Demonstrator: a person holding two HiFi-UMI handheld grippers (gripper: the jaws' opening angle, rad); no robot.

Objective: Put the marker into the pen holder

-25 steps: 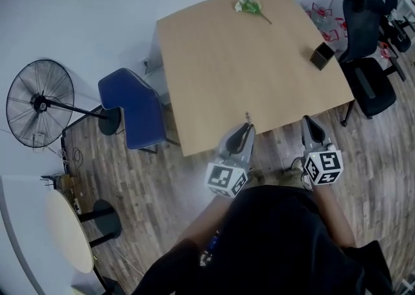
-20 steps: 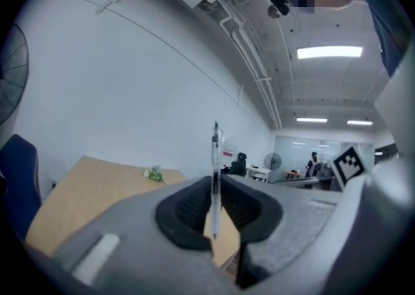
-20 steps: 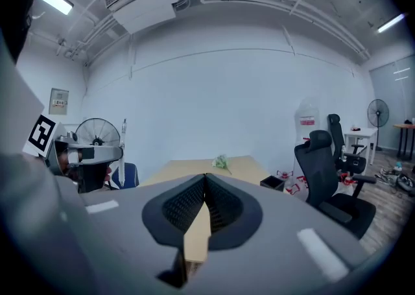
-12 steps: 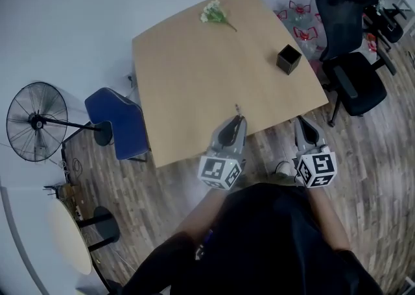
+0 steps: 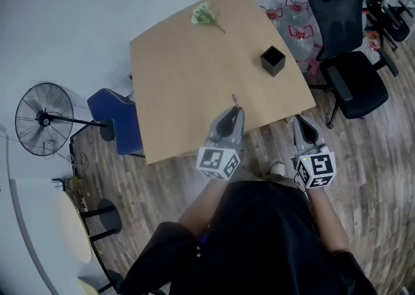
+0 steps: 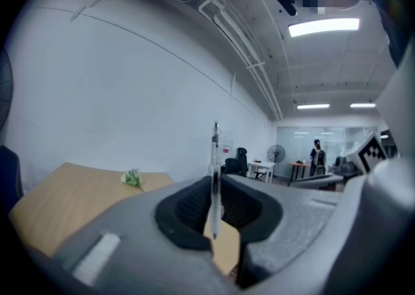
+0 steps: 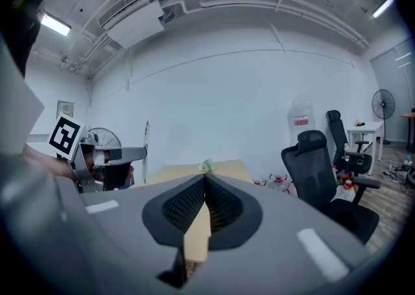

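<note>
While the left gripper [image 5: 233, 109] jaws pinch the marker [image 6: 214, 170] upright, the right gripper [image 5: 302, 122] jaws are pressed together, empty; the pen holder [image 5: 273, 60] stands on the surface [image 5: 181, 86].

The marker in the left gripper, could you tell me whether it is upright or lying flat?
Upright: in the left gripper view the marker stands vertically between the fingers of the left gripper, its top rising above them.

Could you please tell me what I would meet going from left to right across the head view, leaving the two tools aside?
Standing fan → blue chair → sprig of flowers → black pen holder → black office chair.
</note>
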